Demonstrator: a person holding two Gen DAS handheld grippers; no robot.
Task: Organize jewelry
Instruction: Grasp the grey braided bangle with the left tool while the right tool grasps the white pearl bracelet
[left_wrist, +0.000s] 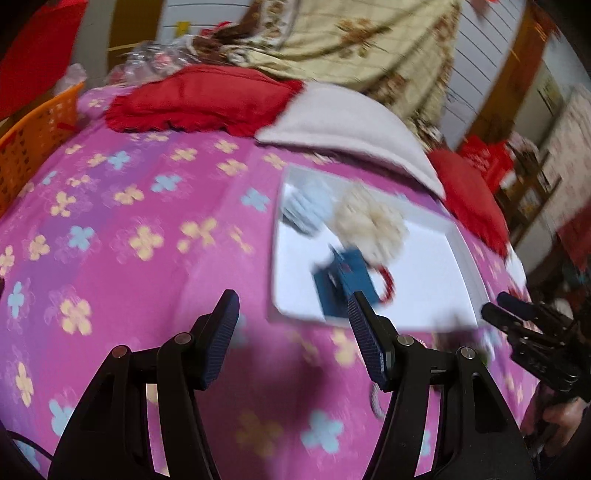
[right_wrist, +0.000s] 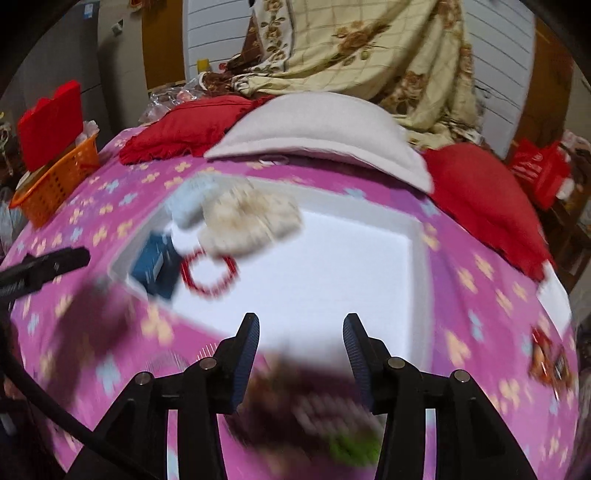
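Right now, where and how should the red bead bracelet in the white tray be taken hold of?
Probably pinch the red bead bracelet across its near arc from above: it lies flat as an open ring on the white tray, and the cream piece crowds its far edge.

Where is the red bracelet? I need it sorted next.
The red bracelet lies on the white tray, left of centre in the right wrist view, beside the blue box and below the cream fluffy piece.

No legible text, label or number anywhere.
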